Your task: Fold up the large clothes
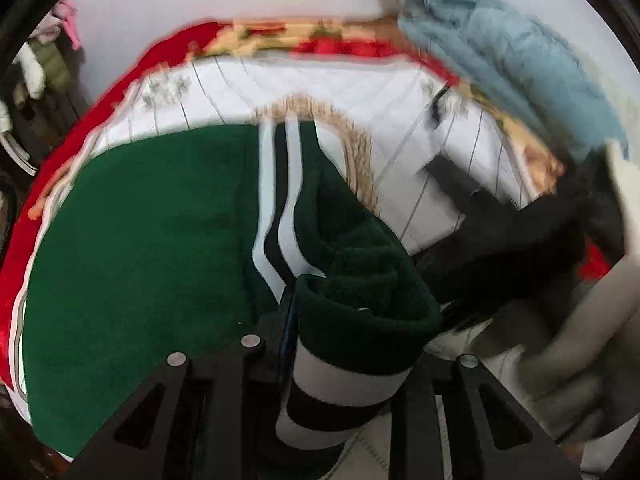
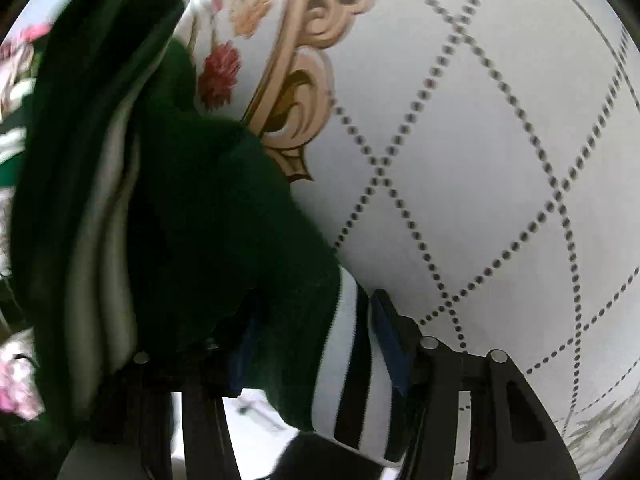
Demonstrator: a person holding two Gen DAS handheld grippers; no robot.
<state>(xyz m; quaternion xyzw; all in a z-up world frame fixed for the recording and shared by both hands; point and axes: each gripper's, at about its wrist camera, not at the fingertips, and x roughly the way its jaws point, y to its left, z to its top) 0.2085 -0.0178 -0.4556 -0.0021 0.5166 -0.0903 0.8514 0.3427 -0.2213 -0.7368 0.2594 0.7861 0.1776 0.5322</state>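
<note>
A large dark green garment with white and black stripes lies spread on a white quilted bed cover. My left gripper is shut on its striped hem, which bunches up between the jaws. In the right wrist view my right gripper is shut on another striped edge of the same green garment, lifted above the quilt. The cloth hides most of both fingers.
A light blue garment lies heaped at the far right of the bed. A dark item lies to the right of my left gripper. A red patterned blanket edge borders the quilt. Hanging clothes are at far left.
</note>
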